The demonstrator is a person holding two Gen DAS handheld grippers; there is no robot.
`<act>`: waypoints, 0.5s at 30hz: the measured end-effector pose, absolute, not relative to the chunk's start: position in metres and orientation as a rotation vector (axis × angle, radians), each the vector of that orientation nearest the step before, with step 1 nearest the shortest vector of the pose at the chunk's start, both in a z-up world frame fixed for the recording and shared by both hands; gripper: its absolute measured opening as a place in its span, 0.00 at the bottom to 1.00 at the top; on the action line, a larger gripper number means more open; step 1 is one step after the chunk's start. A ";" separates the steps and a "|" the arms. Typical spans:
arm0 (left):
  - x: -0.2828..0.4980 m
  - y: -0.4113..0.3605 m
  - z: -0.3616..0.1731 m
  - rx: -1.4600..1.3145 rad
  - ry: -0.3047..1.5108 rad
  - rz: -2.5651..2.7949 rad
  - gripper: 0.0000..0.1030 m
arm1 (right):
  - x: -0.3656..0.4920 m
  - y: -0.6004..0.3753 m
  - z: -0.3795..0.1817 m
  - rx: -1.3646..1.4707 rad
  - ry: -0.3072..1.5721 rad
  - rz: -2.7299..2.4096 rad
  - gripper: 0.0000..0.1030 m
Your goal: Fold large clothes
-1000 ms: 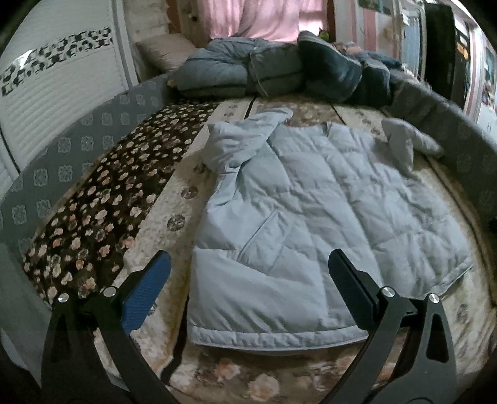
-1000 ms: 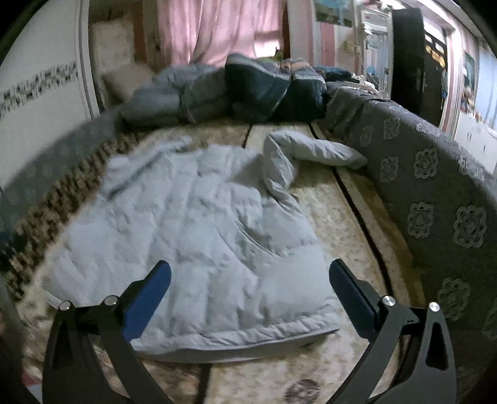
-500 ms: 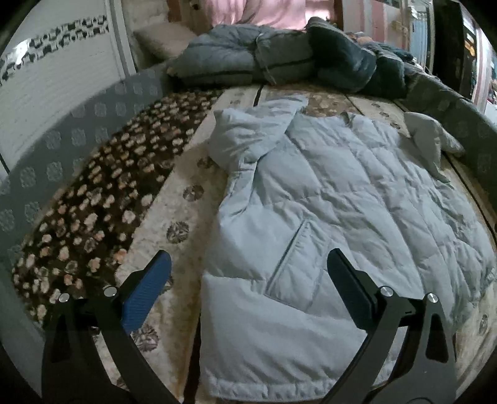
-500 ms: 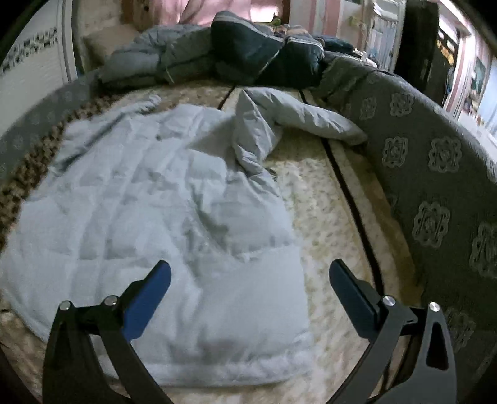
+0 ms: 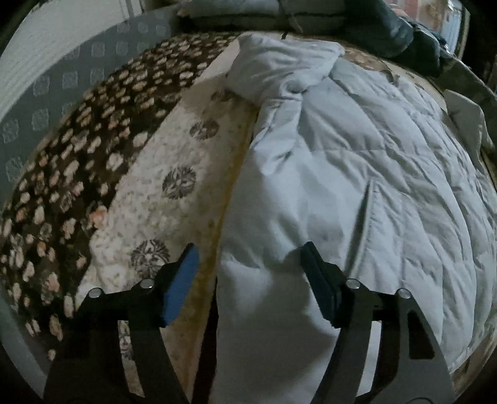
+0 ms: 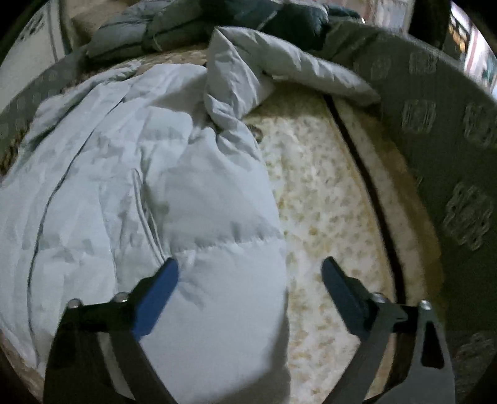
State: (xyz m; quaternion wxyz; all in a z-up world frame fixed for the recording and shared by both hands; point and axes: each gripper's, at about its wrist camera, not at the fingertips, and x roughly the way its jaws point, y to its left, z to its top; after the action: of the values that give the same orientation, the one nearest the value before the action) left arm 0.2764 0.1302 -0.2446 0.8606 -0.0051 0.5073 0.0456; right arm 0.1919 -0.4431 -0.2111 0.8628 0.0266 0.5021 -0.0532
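Note:
A pale blue quilted jacket (image 5: 357, 174) lies spread flat on a patterned bed cover, its two sleeves bunched at the far end. My left gripper (image 5: 250, 258) hangs low over the jacket's near left corner, the side edge between its fingers; the jaws are closing and the pads do not press the cloth. In the right wrist view the same jacket (image 6: 139, 174) fills the left half. My right gripper (image 6: 250, 270) straddles its near right corner, jaws closing, pads apart from the fabric. One sleeve (image 6: 279, 62) lies folded outward at the top.
A dark brown flowered blanket (image 5: 77, 161) covers the bed's left side. Grey patterned padded walls (image 6: 435, 140) run along both sides. Folded dark quilts and jackets (image 6: 217, 18) are piled at the far end. The cream bed cover (image 6: 326, 202) shows right of the jacket.
Both grippers have dropped down and forward onto the jacket's near corners, so the jacket now looms much larger. Their jaws have narrowed somewhat from fully wide.

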 end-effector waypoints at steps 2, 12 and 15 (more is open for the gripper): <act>0.280 0.134 -0.251 -0.009 1.069 0.113 0.80 | 0.194 -0.444 -0.215 0.104 1.058 -0.086 0.74; 0.297 0.136 -0.279 -0.015 1.113 0.076 0.80 | 0.211 -0.449 -0.237 0.176 1.117 -0.018 0.74; 0.297 0.133 -0.279 -0.048 1.119 0.011 0.54 | 0.206 -0.443 -0.233 0.146 1.116 0.008 0.62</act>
State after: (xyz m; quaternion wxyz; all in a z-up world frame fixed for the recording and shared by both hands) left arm 0.2972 0.1333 -0.2786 0.8472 -0.0229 0.5308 0.0052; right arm 0.2064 -0.4433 -0.2333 0.8458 0.0690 0.5291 0.0037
